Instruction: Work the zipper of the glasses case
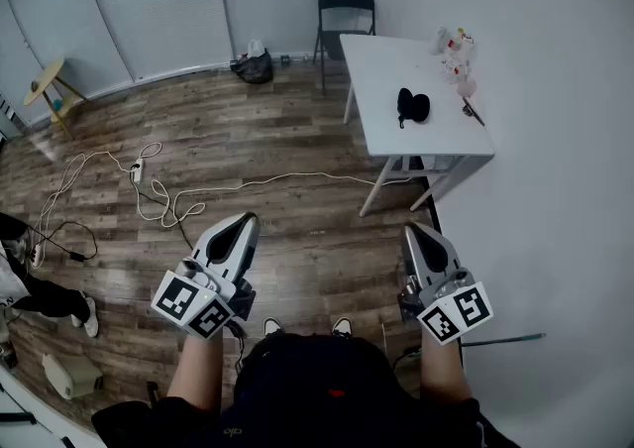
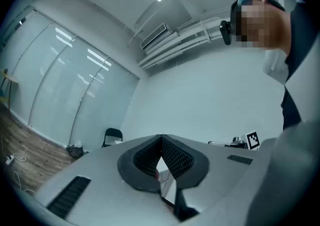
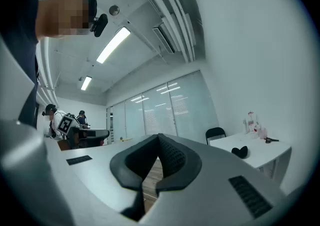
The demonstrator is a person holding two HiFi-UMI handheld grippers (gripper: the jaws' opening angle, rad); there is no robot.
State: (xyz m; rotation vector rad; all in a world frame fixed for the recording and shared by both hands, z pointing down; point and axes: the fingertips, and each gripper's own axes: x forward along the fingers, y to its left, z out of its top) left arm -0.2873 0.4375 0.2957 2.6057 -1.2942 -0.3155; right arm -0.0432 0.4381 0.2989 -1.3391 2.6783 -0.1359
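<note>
Black and soft-shelled, the oval glasses case [image 1: 412, 106] lies on the white rectangular table [image 1: 386, 59] at one o'clock, well apart from me. My left tongs [image 1: 244, 224] and right tongs [image 1: 410, 230] are both closed tight and hold nothing. I judge two risks. The white cable [image 1: 297, 176] crossing the wood floor could catch my feet, and the unpinned case may slide when its zipper is tugged.

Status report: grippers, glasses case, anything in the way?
Both shut, empty: left gripper, right gripper. Glasses case lies on the table ahead, untouched. Cable crosses the floor before it.
</note>
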